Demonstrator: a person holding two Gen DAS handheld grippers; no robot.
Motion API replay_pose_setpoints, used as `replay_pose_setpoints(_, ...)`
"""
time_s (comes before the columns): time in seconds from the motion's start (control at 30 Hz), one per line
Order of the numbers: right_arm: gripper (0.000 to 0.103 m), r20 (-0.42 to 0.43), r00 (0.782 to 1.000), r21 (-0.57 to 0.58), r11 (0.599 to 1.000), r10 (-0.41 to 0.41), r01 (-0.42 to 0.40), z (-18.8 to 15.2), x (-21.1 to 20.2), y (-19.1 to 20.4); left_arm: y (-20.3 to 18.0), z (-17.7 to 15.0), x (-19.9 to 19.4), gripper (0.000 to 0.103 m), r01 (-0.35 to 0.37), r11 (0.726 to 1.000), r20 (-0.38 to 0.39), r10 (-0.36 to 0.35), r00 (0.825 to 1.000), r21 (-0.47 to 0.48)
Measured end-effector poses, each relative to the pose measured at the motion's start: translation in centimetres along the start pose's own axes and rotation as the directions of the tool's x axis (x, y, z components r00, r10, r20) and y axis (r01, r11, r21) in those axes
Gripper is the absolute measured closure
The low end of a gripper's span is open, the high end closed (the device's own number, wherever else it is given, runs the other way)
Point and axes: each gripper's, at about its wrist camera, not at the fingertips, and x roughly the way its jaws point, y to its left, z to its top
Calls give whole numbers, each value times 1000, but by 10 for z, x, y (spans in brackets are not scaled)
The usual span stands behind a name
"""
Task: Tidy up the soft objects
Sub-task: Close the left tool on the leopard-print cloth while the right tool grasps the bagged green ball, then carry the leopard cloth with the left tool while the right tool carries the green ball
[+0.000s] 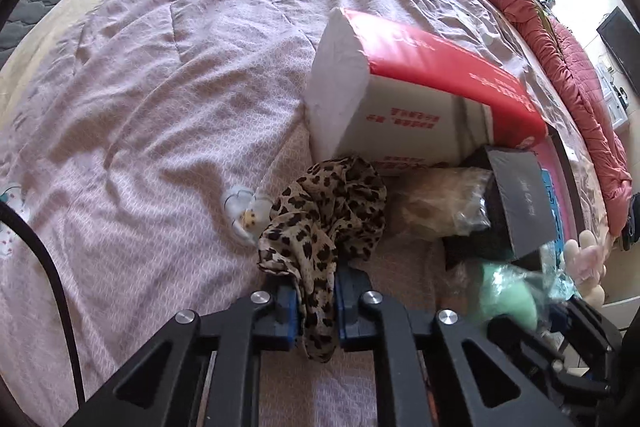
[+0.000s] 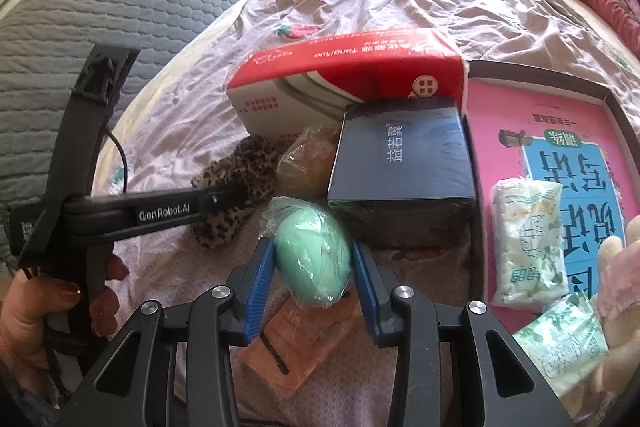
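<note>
On a bed (image 1: 140,99) spread with a wrinkled pink sheet, the left gripper (image 1: 316,301) sits at the bottom centre of the left wrist view, its jaws drawn almost together and pinching a fold of the leopard-print scarf (image 1: 332,211), which bunches up just above the blue pads and trails down between them. Behind the scarf, a red and white carton (image 1: 404,87) lies across the middle of the frame. In the right wrist view, the right gripper (image 2: 314,263) at lower centre has its jaws partly closed, both blue pads pressing the sides of a mint-green egg-shaped soft object (image 2: 314,251) wrapped in clear plastic. Just above it stands a dark blue box (image 2: 400,163), leaning against the carton. To the right, a shallow box lid with pink and blue print (image 2: 500,95) holds two green-patterned tissue packs (image 2: 528,243). A peach cloth (image 2: 296,347) lies under the jaws, and a hand (image 2: 24,315) grips the left tool's handle at lower left.
</note>
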Motion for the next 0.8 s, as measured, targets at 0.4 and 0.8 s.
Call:
replay_pose_setpoints(0.4, 62, 107, 994, 67, 997, 22, -30, 4, -65, -21, -29, -16, -78, 90, 63, 998, 110, -64, 992, 18)
replay_pose_setpoints(0.8, 62, 234, 970, 202, 979, -60, 12, 3, -140, -86, -111, -17, -115, 90, 113, 979, 149, -139, 979, 171)
